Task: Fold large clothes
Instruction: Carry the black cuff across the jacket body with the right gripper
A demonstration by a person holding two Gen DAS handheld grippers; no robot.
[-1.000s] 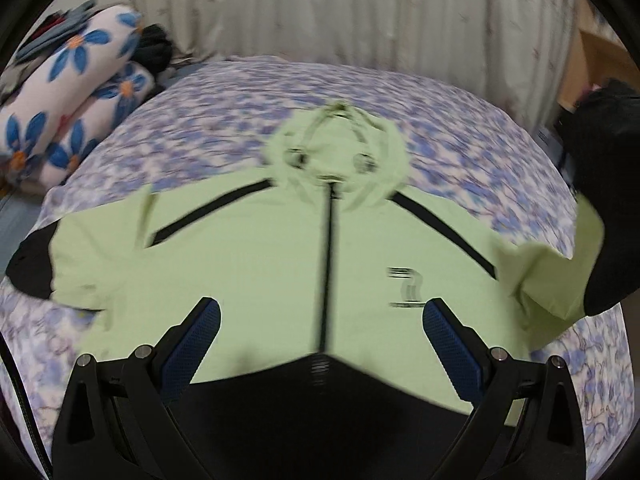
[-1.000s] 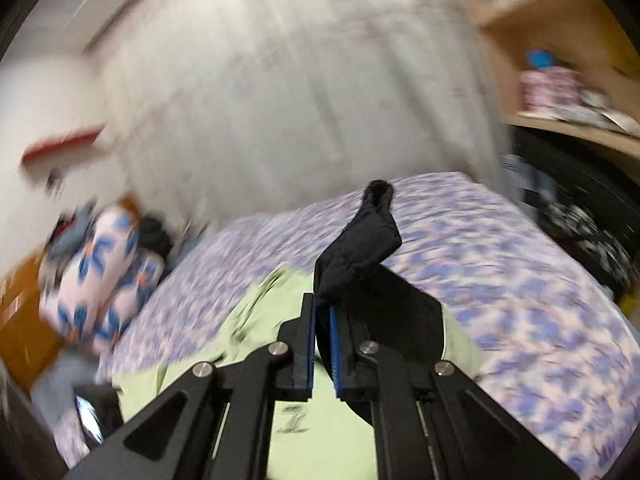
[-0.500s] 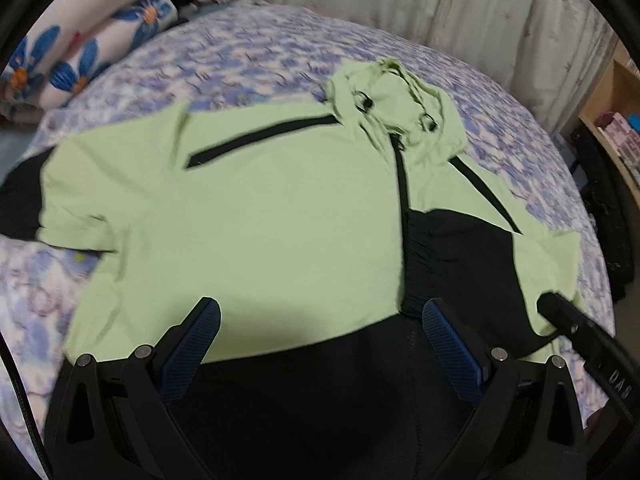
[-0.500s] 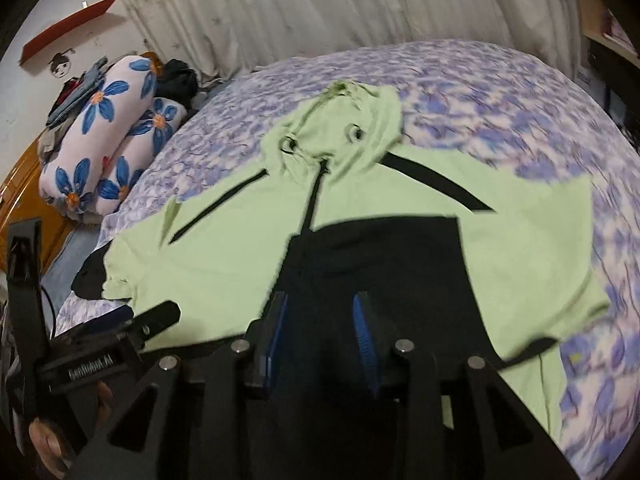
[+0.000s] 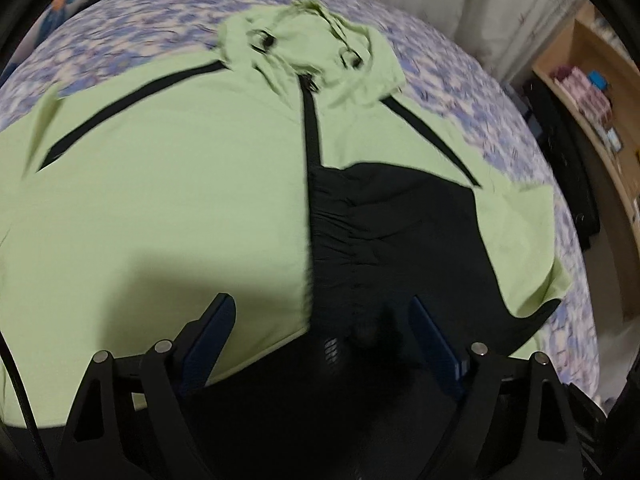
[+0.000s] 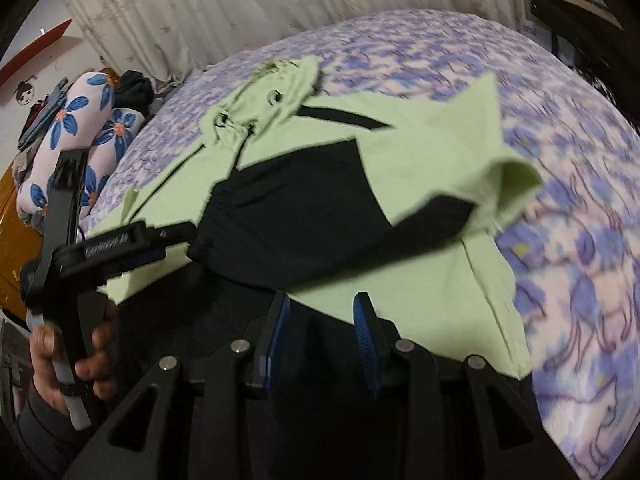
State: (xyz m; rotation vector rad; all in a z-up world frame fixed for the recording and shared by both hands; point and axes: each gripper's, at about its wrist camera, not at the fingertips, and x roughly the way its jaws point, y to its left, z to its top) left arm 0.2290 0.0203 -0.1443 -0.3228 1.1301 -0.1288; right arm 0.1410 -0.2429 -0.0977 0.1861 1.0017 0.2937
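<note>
now the jacket (image 5: 168,200) lies face up on the bed (image 6: 580,240), its right sleeve (image 6: 320,208) laid across the chest. the left gripper (image 5: 320,336) has just been narrowing but is wide, nothing pinched, over the hem. the right gripper (image 6: 320,320) is partly open and empty. best to flatten the sleeve first, then pinch the other sleeve near its cuff, out of view, and lay it over evenly.

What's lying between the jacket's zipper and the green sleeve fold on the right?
The folded-over black sleeve end lies between the zipper and the green fold, per the left wrist view.
</note>
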